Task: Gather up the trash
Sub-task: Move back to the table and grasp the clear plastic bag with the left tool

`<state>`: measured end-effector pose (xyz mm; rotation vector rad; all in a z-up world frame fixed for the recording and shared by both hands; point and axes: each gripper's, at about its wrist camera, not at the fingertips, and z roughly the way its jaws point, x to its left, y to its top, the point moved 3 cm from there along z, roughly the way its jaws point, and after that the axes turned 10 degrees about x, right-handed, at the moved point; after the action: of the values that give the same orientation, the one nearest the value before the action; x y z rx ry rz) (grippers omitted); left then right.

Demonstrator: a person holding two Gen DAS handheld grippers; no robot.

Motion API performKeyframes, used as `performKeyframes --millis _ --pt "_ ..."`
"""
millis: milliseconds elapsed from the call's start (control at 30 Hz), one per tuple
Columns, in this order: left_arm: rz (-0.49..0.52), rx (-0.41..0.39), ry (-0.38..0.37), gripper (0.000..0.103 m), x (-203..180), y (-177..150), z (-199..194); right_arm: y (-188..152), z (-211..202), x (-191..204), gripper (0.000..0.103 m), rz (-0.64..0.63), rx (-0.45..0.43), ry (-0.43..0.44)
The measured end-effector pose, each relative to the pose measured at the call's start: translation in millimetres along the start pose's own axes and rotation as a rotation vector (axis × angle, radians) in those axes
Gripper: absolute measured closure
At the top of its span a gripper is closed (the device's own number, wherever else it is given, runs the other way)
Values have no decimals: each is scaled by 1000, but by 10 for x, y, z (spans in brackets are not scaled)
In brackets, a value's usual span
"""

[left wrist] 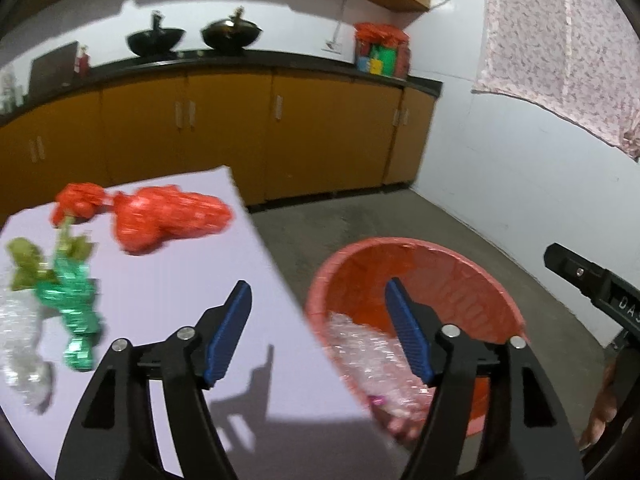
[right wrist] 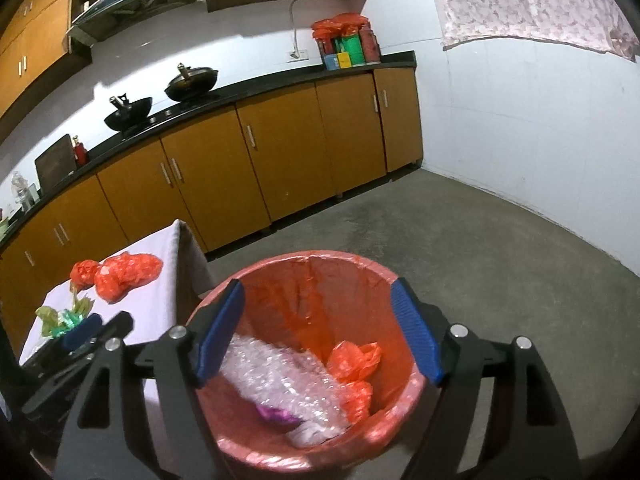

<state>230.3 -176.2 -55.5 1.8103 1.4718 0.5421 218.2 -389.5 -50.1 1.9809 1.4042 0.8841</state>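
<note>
My left gripper (left wrist: pixel 318 284) stands open and empty, straddling the right edge of the white table (left wrist: pixel 180 280) and the red-lined bin (left wrist: pixel 420 248). On the table lie a red plastic bag (left wrist: pixel 168 216), a green foil wrapper (left wrist: pixel 76 308), an olive wrapper (left wrist: pixel 28 260) and clear plastic (left wrist: pixel 20 340). My right gripper (right wrist: pixel 316 284) is open above the bin (right wrist: pixel 312 256), nothing between its pads. Inside the bin are bubble wrap (right wrist: pixel 280 380), an orange bag (right wrist: pixel 352 360) and a purple scrap (right wrist: pixel 272 414).
Orange floor cabinets (right wrist: pixel 280 152) under a black counter run along the back wall, with two woks (right wrist: pixel 192 80) on top. Bare concrete floor (right wrist: pixel 480 260) lies behind and right of the bin. A curtain (right wrist: pixel 540 0) hangs at upper right.
</note>
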Motion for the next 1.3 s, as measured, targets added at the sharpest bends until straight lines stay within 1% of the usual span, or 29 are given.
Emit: performKeyframes --millis 67,100,167,300,333,433,467,567,633,667,733,833,900,1000,1067,1133,1300 --pt "-13 -15 43 29 135 -35 -99 -44 -27 82 29 -4 5 13" --pt "-28 -26 79 29 254 -63 -180 -67 -37 117 29 -8 8 18" --pt "-56 -43 129 29 457 -102 -311 -139 -51 251 29 -23 22 35" --pt "-135 -59 258 28 1008 -247 -574 -271 -65 551 29 -61 47 68" --pt "-160 -54 305 28 1194 -303 -630 -312 -70 653 29 -74 60 86" --pt "-207 -27 402 28 1598 -445 -696 -403 -72 908 29 -101 78 123" --pt "-226 -11 425 28 1729 -500 -697 -445 -72 1030 29 -119 86 136" --pt "-266 30 447 28 2009 -649 -652 -541 -81 1320 29 -168 99 160" --pt "-277 60 438 29 2106 -714 -585 -589 -82 1479 29 -191 106 171" --pt "-280 71 430 32 2143 -736 -554 -600 -76 1536 29 -197 109 176" --pt "-284 94 393 35 2181 -763 -483 -640 -69 1678 29 -212 119 187" --pt "-278 106 340 35 2204 -786 -424 -686 -65 1833 29 -229 132 193" --pt "-266 115 323 37 2186 -778 -385 -711 -42 1926 29 -240 142 198" --pt "-268 152 284 53 2202 -765 -285 -746 -3 2076 29 -256 157 208" --pt "-274 164 252 68 2217 -750 -251 -767 27 2175 29 -268 166 220" --pt "-270 159 230 75 2220 -748 -280 -796 64 2322 29 -287 177 235" --pt "-284 109 164 76 2267 -731 -520 -838 210 2665 29 -329 204 278"
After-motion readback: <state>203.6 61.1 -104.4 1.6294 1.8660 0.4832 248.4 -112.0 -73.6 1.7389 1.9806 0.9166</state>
